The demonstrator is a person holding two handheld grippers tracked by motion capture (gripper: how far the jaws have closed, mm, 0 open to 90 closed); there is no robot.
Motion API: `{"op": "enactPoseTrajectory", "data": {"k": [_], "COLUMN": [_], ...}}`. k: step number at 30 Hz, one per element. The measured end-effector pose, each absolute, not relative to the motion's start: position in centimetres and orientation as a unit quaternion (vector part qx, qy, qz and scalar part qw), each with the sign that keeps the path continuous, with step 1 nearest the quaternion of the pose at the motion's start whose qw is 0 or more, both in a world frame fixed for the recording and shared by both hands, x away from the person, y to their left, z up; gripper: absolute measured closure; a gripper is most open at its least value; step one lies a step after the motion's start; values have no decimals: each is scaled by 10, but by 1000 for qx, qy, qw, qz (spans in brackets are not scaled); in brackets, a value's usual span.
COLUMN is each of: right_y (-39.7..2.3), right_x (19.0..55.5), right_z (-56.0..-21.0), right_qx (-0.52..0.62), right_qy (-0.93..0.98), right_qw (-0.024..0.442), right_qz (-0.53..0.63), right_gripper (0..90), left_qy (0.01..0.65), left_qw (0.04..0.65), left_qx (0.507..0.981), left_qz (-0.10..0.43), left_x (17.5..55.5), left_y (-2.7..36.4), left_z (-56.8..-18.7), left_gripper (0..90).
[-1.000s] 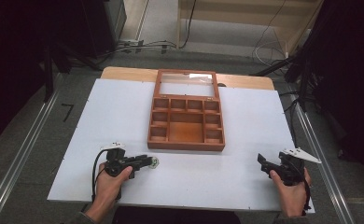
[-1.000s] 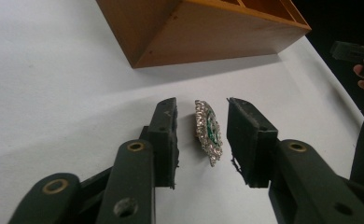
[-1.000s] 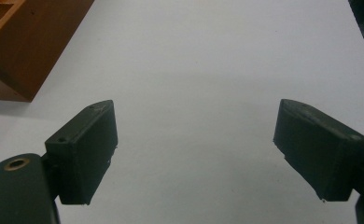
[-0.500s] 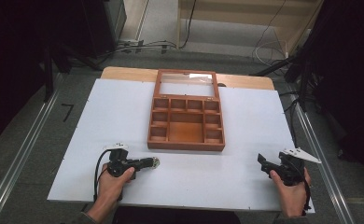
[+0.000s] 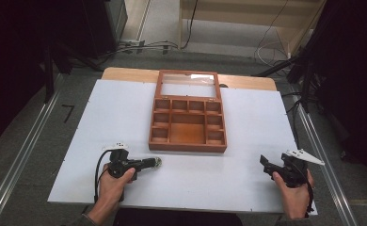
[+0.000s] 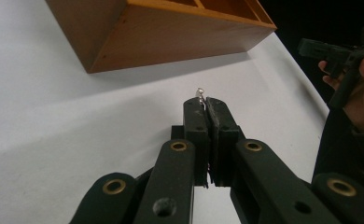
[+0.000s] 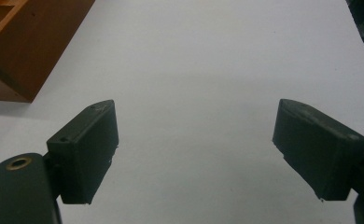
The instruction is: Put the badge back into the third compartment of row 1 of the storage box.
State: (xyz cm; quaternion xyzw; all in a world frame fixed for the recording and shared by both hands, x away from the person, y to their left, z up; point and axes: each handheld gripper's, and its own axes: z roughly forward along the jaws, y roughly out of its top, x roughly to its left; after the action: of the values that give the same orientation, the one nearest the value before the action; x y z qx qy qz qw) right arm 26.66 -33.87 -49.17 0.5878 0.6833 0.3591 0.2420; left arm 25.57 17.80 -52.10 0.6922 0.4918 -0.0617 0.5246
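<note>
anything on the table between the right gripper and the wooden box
No: in the high view the white table is bare between the right gripper and the wooden box.

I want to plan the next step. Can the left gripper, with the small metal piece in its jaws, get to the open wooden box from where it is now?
Probably yes. The left gripper, shut on the small metal piece, sits near the wooden box, with bare white table between them. The lid is open.

My left black two-jaw gripper (image 6: 206, 103): jaws just closed, from partly apart a second before to fully together, pinching a small silvery metal piece (image 6: 199, 92) at the tips, just above the white table sheet (image 6: 54, 107).
</note>
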Motion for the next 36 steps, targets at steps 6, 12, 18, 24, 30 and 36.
{"op": "enactPoseTrajectory", "data": {"k": [6, 12, 18, 24, 30, 36], "right_y": [-339, -339, -339, -339, -338, -338], "right_x": [266, 266, 266, 266, 266, 266], "right_z": [-492, -491, -491, -491, -491, -491], "right_qx": [588, 588, 589, 588, 588, 587], "right_qy": [683, 683, 683, 683, 683, 683], "right_qw": [241, 241, 238, 237, 237, 236], "right_qz": [359, 360, 361, 363, 363, 365], "right_gripper": [128, 128, 128, 128, 128, 128], "left_qy": [480, 475, 472, 473, 471, 465], "left_qw": [538, 541, 546, 550, 553, 555], "left_qx": [691, 691, 689, 685, 683, 685], "left_qz": [-61, -64, -66, -71, -74, -75], "left_x": [258, 262, 265, 271, 279, 286], "left_y": [175, 170, 166, 164, 160, 153], "left_z": [-513, -508, -502, -496, -488, -478], "left_gripper": [896, 896, 896, 896, 896, 896]}}
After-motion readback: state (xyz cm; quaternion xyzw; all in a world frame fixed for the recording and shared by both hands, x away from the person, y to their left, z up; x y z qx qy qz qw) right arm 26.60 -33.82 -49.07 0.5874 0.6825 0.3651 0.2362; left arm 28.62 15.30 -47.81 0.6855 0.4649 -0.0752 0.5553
